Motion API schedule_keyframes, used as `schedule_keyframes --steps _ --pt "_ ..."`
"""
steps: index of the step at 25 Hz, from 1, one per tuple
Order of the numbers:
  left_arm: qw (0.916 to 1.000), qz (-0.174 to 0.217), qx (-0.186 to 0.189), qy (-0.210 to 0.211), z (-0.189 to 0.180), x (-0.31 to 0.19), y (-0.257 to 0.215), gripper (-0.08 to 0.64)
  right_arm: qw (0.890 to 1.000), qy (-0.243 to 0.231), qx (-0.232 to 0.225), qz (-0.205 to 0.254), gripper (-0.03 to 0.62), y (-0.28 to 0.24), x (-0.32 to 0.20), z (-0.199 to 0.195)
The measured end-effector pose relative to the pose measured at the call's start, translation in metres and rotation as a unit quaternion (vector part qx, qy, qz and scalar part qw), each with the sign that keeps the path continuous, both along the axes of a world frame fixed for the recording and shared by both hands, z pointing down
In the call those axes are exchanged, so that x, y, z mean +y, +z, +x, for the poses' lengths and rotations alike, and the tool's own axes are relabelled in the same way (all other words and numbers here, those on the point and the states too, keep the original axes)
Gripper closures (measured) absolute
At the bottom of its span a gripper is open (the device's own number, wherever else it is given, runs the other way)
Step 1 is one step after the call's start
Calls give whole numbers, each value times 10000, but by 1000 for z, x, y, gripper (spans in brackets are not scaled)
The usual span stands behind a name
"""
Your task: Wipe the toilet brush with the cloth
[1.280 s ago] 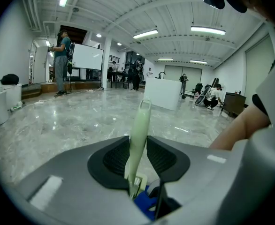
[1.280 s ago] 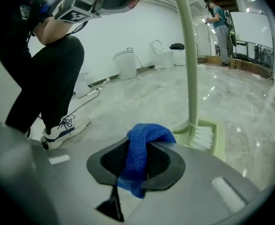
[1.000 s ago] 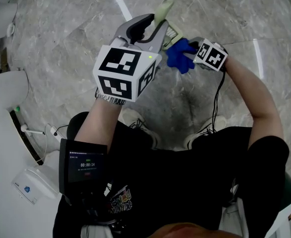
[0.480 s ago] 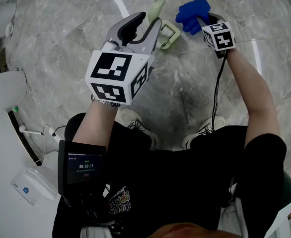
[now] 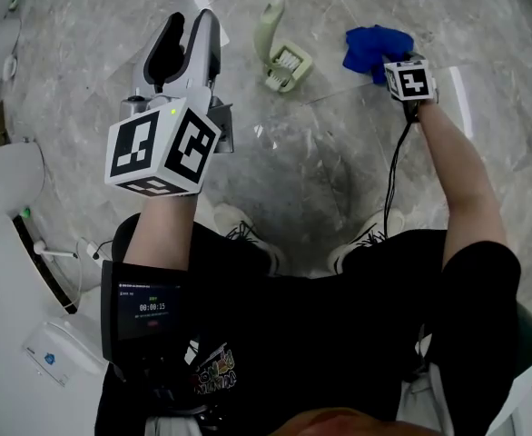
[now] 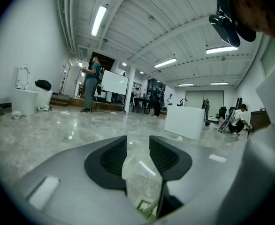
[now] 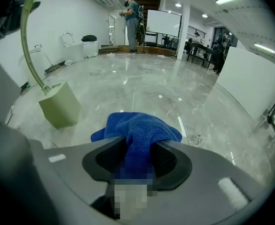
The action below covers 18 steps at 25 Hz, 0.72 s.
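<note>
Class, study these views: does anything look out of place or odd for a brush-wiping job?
Yes. The toilet brush rests loose on the marble floor, held by neither tongs. The left tongs are empty and opening; the right tongs are opening with the blue cloth between them.

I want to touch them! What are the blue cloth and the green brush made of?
Fluffy blue cloth: probably microfibre, matte; fine ribbed weave, soft folds. Pale green toilet brush: looks like smooth moulded plastic, even colour, rigid shape.

Toilet brush (image 5: 282, 57) now lies on floor (image 5: 339, 171), freed from opening left hand-held gripper (image 5: 192, 25); cloth (image 5: 375, 45) swung right.
</note>
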<state>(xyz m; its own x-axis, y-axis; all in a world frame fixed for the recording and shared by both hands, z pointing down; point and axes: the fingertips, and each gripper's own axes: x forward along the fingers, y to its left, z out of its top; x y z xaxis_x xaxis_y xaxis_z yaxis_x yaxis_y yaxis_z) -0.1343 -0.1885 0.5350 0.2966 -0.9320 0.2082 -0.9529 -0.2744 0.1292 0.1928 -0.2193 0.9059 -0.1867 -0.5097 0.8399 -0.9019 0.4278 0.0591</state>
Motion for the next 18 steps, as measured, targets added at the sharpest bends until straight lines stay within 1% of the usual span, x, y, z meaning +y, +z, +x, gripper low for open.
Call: schedule_keyframes --steps 1,3,6,7,8,9,11,13,14,15,16,17,18 --pt "10000 -25 38 0 1 0 1 408 10000 -54 -82 13 403 -2 -1 -4" --pt "10000 -11 74 2 1 0 0 408 9995 -144 -253 82 374 -5 -1 -12" --pt "9998 93 145 -50 0 3 -8 408 9982 -177 -479 314 281 -12 3 -12" --pt "9998 122 172 -70 0 5 -10 408 9979 -157 -490 390 251 -16 6 -8" --pt "9997 142 171 -80 1 9 -12 408 9978 -140 -449 466 207 -19 10 -4" --pt "9998 144 118 -74 2 13 -13 408 9977 -110 -368 562 171 -21 16 2" --pt "9999 74 -104 -10 4 26 -9 408 9965 118 -215 805 163 -25 27 16" --pt "9995 -188 -227 68 5 37 1 411 9942 565 -164 903 169 -30 38 30" --pt "9990 -381 -208 83 4 40 7 411 9931 773 -165 870 213 -35 42 35" --pt "9981 -588 -151 75 3 43 13 411 9924 915 -166 811 285 -42 44 37" --pt "9967 -813 -66 56 1 48 18 411 9923 984 -153 740 402 -50 49 37" --pt "9943 -1060 42 37 1 57 22 411 9929 988 -149 647 561 -58 60 33" --pt "9913 -1306 165 10 0 69 25 411 9940 938 -212 520 579 -66 74 27"
